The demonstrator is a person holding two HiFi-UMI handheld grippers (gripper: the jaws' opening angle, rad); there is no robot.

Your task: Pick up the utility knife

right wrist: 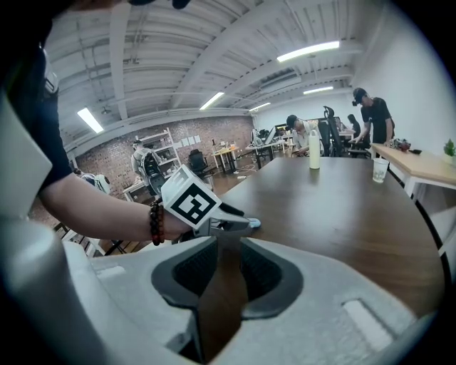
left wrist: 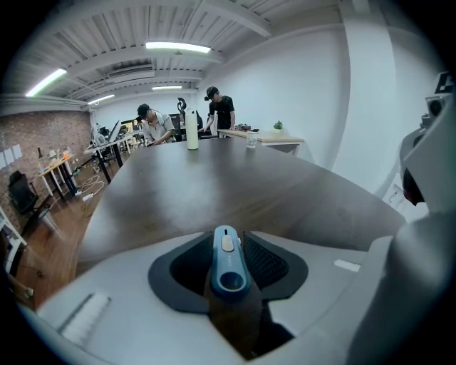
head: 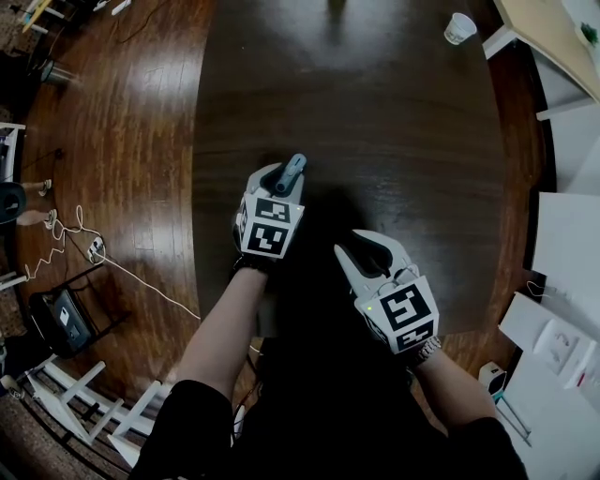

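The dark wooden tabletop (head: 375,112) fills most of the head view, with wood floor (head: 122,122) to its left. Both of the person's arms reach over its near edge. The left claw (head: 287,178) is clenched on the blue utility knife (head: 293,167), which stands between the pads and pokes out past the tips, slider button up. Whether the knife is clear of the tabletop cannot be told. The right claw (head: 371,251), near it on the right, is released and empty. A white paper cup (head: 458,28) stands far off.
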